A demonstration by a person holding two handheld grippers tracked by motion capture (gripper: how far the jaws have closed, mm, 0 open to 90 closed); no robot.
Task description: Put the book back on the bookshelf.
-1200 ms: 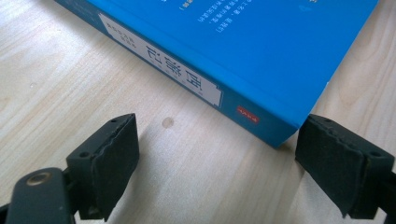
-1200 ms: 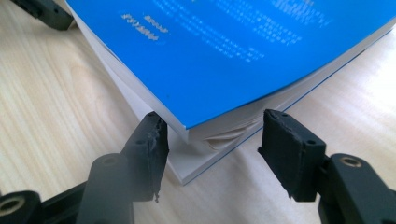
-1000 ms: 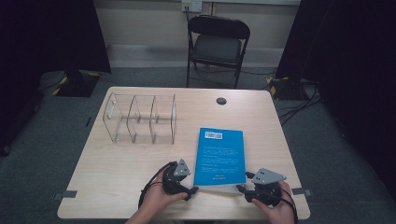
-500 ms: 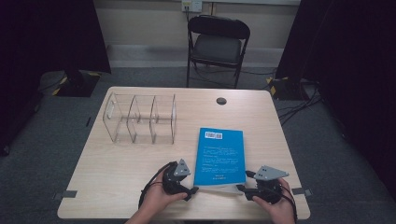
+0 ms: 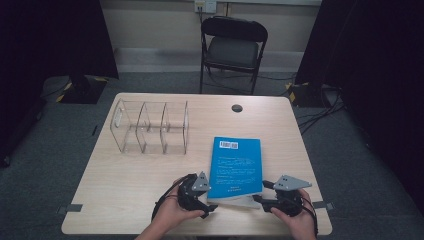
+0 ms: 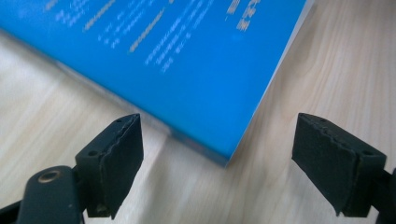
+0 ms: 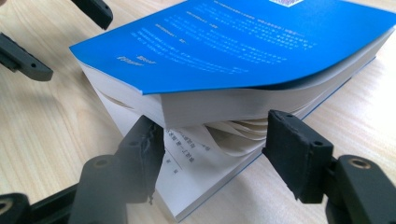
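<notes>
Hands low, grippers [image 5: 210,209] [image 5: 258,199] flanking book's [image 5: 235,165] near corners

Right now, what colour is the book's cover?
Bright blue book with white text, clearest in the high view.

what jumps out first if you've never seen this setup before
The bright blue book lies at the near middle of the pale wooden table, with the left gripper and right gripper at its two near corners. In the right gripper view one jaw is wedged into the pages, lifting the upper block. Farther back on the left stands a clear acrylic organizer.
</notes>
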